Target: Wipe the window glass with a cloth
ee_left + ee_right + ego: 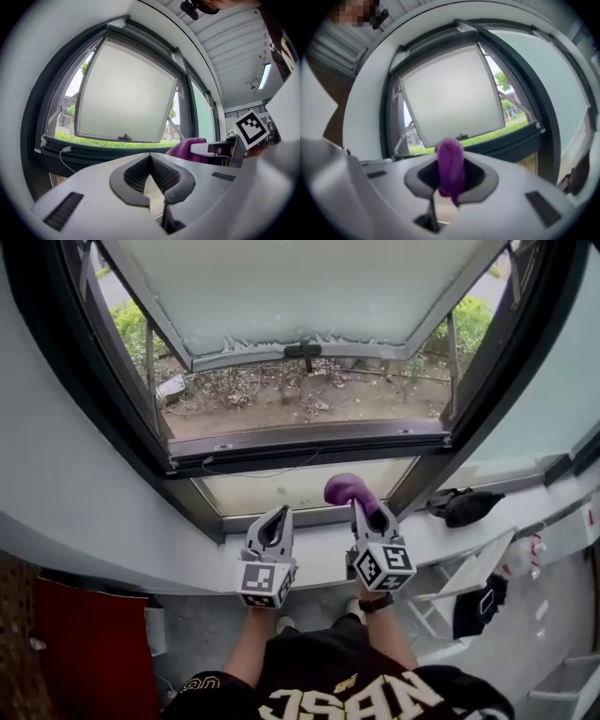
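Two grippers are held up at 6 o'clock beneath one swung-open window pane. The left gripper has its jaws pressed together with nothing between them. At its 3 o'clock, the right gripper pinches one bunched purple cloth.

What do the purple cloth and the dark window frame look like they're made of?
Purple cloth: soft matte fabric, perhaps microfibre, bunched into rounded folds. Window frame: smooth dark finish with straight hard edges, probably painted metal or plastic.
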The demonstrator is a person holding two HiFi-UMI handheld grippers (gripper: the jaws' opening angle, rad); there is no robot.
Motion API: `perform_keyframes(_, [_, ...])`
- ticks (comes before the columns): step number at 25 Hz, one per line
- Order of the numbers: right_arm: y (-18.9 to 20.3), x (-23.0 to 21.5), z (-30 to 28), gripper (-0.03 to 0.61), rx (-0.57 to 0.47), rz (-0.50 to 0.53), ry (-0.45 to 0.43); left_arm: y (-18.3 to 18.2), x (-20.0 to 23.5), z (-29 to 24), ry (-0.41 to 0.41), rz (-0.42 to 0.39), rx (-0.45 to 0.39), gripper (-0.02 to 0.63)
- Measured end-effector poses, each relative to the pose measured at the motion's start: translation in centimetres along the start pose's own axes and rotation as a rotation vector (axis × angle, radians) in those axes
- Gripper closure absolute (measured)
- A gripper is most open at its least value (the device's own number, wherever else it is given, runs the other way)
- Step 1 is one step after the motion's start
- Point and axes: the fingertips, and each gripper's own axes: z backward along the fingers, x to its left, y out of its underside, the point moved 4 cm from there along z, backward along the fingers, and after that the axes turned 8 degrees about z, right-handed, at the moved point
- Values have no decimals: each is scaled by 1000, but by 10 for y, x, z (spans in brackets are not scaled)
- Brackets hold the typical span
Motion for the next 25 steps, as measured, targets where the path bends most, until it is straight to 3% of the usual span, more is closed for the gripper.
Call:
perform_keyframes(5, [-34, 39, 2, 495, -57, 51, -117, -30, 3, -2, -46, 1, -41, 601])
perform_keyframes(8, [-37, 39, 0, 495, -96, 33, -99, -38, -8, -12, -28, -55, -49, 601])
perform_keyframes(13, [-42, 29, -6, 495, -141, 70, -55, -25, -2, -20, -66, -52, -48, 601])
perform_keyframes(25, [-44, -16, -4, 495, -99, 153, -61, -22, -20, -43, -106, -58, -78, 601])
